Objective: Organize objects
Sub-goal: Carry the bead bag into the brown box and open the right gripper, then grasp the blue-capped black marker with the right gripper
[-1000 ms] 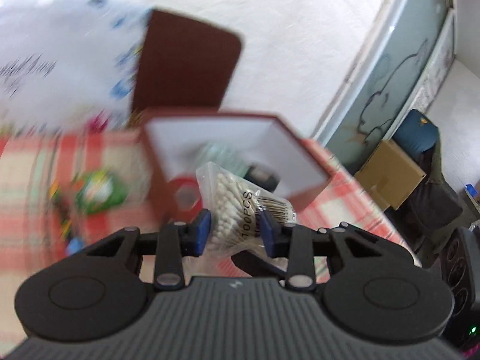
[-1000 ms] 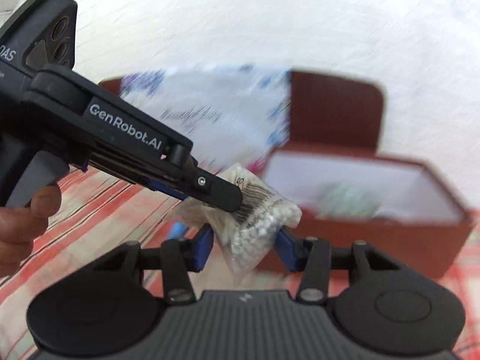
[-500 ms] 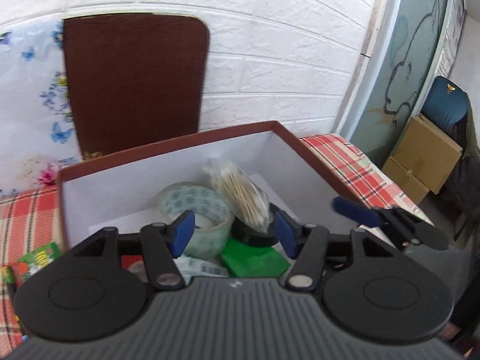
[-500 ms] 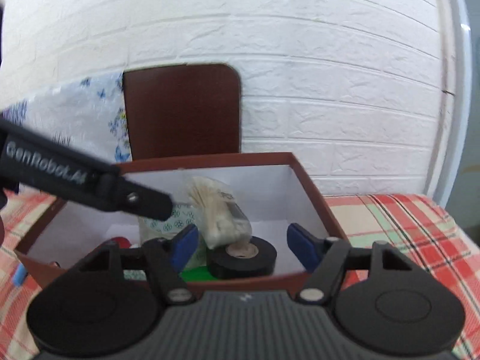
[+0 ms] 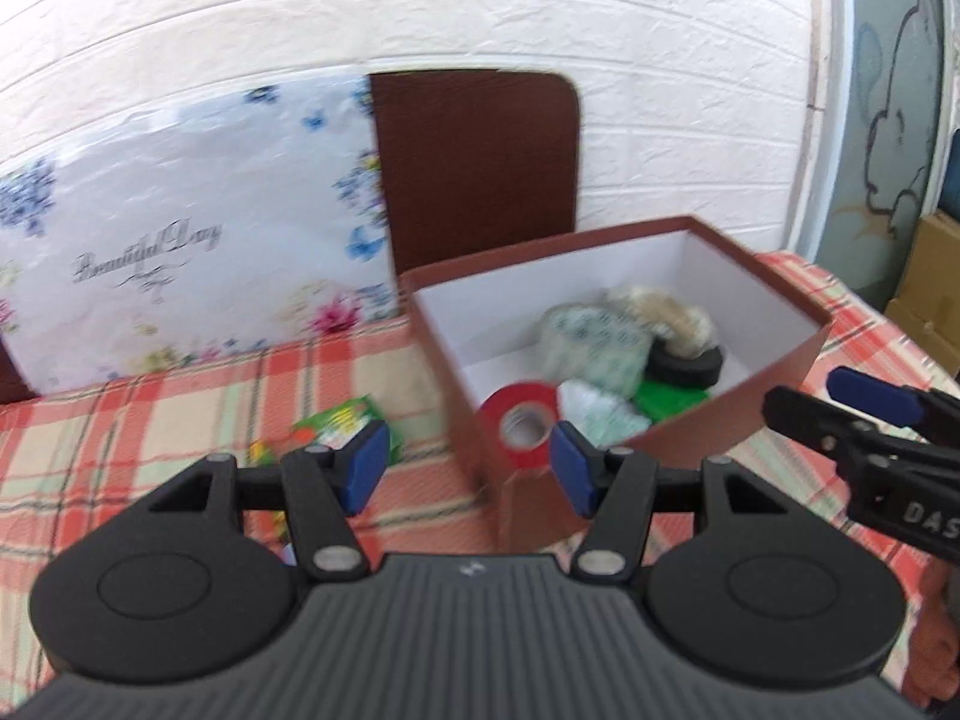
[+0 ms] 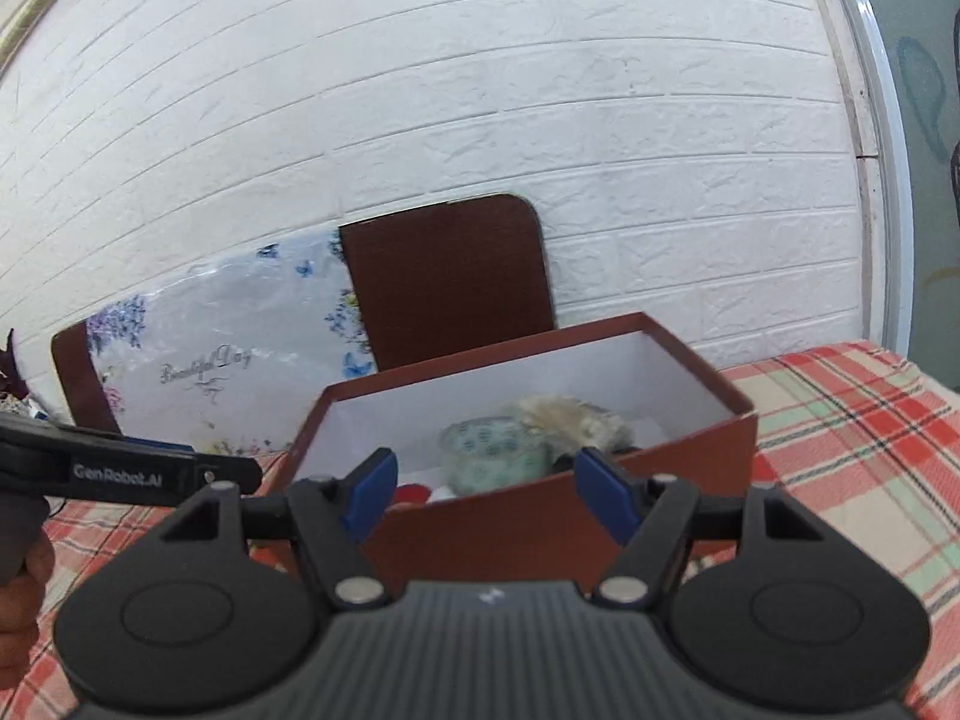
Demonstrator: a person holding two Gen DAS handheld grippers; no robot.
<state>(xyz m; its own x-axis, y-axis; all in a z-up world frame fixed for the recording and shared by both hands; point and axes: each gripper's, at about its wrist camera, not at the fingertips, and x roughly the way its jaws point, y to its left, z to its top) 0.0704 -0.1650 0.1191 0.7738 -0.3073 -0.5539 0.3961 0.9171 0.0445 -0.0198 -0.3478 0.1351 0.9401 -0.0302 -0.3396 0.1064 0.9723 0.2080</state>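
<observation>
A brown box [image 5: 780, 360] with a white inside stands on the checked tablecloth; it also shows in the right wrist view [image 6: 690, 456]. In it lie a bag of cotton swabs [image 5: 666, 318], a patterned tape roll [image 5: 594, 342], a black tape roll [image 5: 687, 363], a red tape roll [image 5: 519, 420] and a green packet [image 5: 666, 399]. My left gripper [image 5: 468, 471] is open and empty, pulled back in front of the box's near corner. My right gripper [image 6: 486, 495] is open and empty, in front of the box. The swab bag [image 6: 570, 414] rests behind the patterned roll [image 6: 492, 450].
A green packet [image 5: 342, 426] and small colourful items lie on the cloth left of the box. The brown lid [image 5: 480, 168] and a floral board [image 5: 186, 240] lean against the white brick wall. The other gripper [image 5: 870, 426] reaches in from the right.
The swab bag, held between both grippers a second ago, now lies in the box. Both grippers have opened and drawn back from the box; the left has swung leftward.
</observation>
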